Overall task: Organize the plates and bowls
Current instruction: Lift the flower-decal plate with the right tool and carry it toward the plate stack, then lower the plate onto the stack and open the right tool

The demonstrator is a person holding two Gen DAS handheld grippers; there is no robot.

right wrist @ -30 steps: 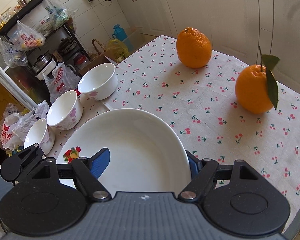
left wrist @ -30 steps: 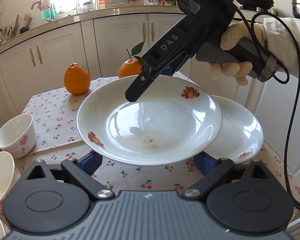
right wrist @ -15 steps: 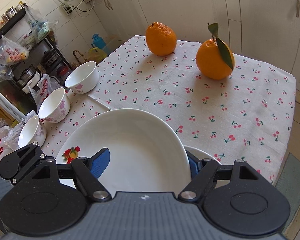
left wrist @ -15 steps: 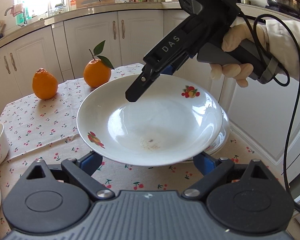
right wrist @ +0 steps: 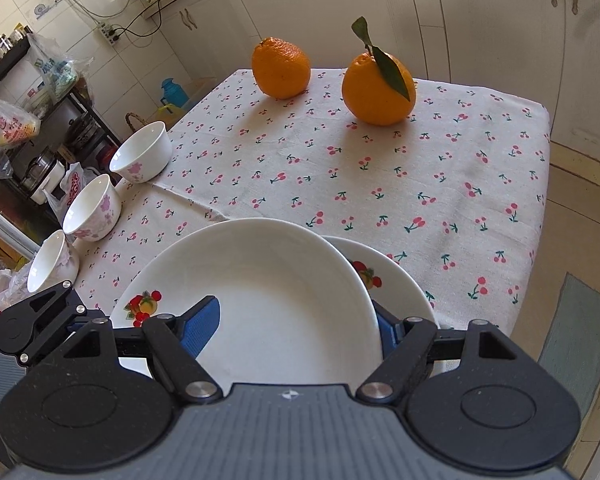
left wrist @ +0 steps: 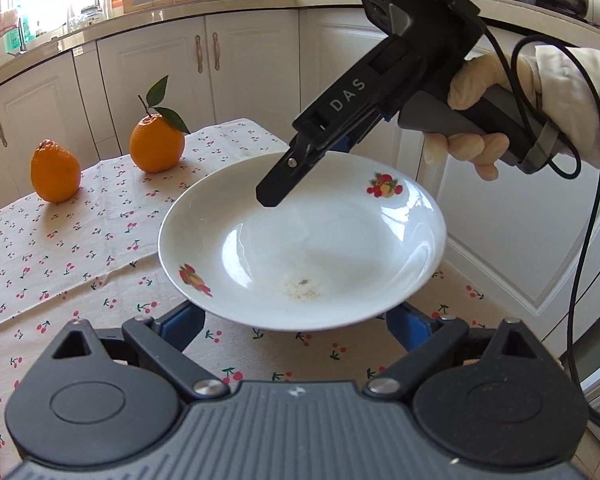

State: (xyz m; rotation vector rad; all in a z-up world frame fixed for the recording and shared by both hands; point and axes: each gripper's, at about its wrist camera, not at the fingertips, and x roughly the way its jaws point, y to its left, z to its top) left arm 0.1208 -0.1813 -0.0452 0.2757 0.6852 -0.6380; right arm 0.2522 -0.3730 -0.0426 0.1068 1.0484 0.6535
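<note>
Far left in the right wrist view, three small white china bowls with pink flowers (right wrist: 100,204) are seen standing in a row along the table edge, each on its own. None is stacked yet, so the bowls are judged to be still left to do.

Next to the right, the white china plate with fruit pictures (right wrist: 260,280) is held up in the air over the table with the cherry-print cloth (right wrist: 440,184). Its edge is gripped by the right gripper (right wrist: 296,320); one blue finger (right wrist: 200,322) is laid on top of the plate and the other is under the rim on the far side, so the fingers are closed on it, not wide. The left gripper (left wrist: 296,326) is placed under the near rim of the same plate, its blue fingers (left wrist: 182,326) spread wide on either side below it. Whether the plate is touched by them cannot be told.

Just to the right and below, a second white plate with fruit pictures (right wrist: 396,284) is seen lying on the table near the corner. The held plate is partly over it but not yet set down on it.

Further back, two oranges (right wrist: 376,88) are left on the cloth.

So the plates are judged to be nearly stacked.
</note>
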